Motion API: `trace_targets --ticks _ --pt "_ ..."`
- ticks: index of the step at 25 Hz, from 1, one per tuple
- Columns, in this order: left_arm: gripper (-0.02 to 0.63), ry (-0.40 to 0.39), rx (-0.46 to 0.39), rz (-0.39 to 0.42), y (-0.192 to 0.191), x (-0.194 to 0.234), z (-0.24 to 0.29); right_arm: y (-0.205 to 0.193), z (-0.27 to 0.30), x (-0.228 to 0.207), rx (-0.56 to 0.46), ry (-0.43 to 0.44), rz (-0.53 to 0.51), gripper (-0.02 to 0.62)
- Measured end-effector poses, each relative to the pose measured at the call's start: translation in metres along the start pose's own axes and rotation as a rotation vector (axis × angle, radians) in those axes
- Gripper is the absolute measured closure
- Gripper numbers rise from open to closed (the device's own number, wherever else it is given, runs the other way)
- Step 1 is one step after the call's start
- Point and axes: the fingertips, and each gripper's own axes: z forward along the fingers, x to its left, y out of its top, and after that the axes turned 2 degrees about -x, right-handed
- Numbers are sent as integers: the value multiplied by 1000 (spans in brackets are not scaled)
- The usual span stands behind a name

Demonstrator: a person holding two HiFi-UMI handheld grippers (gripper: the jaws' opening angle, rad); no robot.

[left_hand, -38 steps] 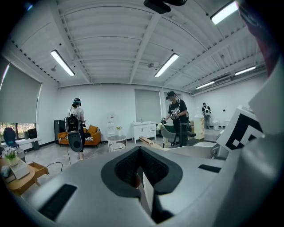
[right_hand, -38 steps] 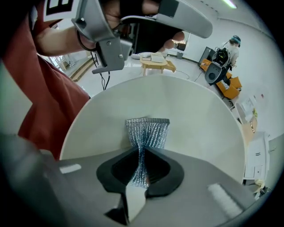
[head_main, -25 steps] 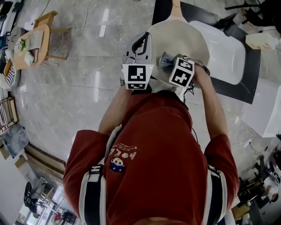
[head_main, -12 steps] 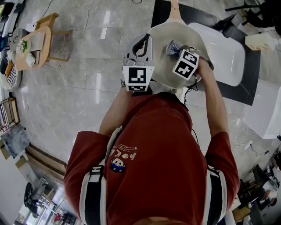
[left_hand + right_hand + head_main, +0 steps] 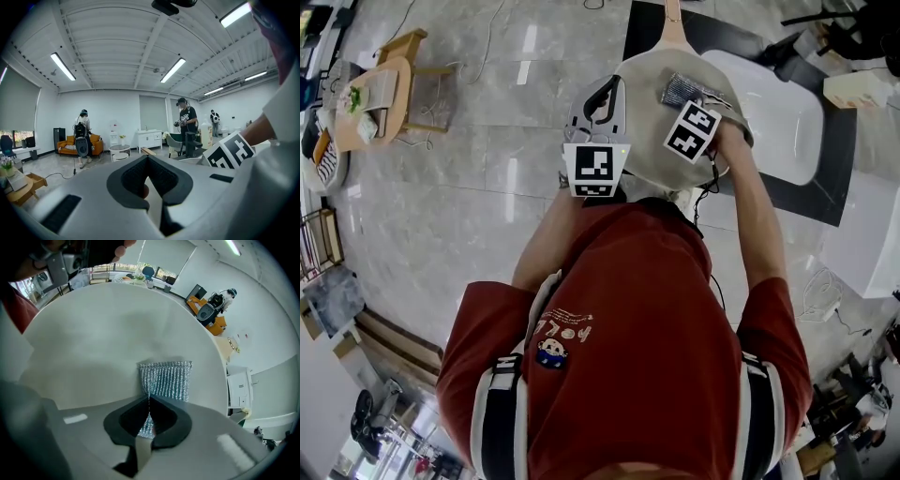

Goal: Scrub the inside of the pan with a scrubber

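In the head view a cream pan (image 5: 649, 112) is held out in front of me, its handle (image 5: 674, 21) pointing away. My left gripper (image 5: 605, 94) is at the pan's left rim; in the left gripper view its jaws (image 5: 149, 185) are shut on a pale strip of that rim (image 5: 153, 208). A silver mesh scrubber (image 5: 679, 89) lies flat against the pan's inside. My right gripper (image 5: 692, 101) is shut on its near edge. The right gripper view shows the scrubber (image 5: 166, 378) pinched at the jaws (image 5: 149, 401) and spread over the pan's inner wall (image 5: 103, 333).
A white basin (image 5: 778, 103) sits on a black mat (image 5: 825, 173) to the right of the pan. A wooden chair and small table (image 5: 384, 84) stand far left on the tiled floor. Two people (image 5: 187, 124) (image 5: 82, 136) and an orange sofa (image 5: 70, 144) are in the room beyond.
The right gripper has slid the scrubber across the pan's inside, away from me and toward the handle side. The left gripper and the pan have stayed almost still.
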Motion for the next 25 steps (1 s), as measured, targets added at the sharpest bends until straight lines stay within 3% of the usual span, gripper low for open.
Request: trace_targets --ticks 7,19,25 --pt "601 -8 -4 -4 1 -2 0 -7 -9 15 26 60 -10 577" --pt "601 -35 -7 -5 2 -12 4 -15 -39 84 52 281 -22 577" --pt "601 -46 -11 -4 5 -18 5 -13 -44 83 -12 240 24 577"
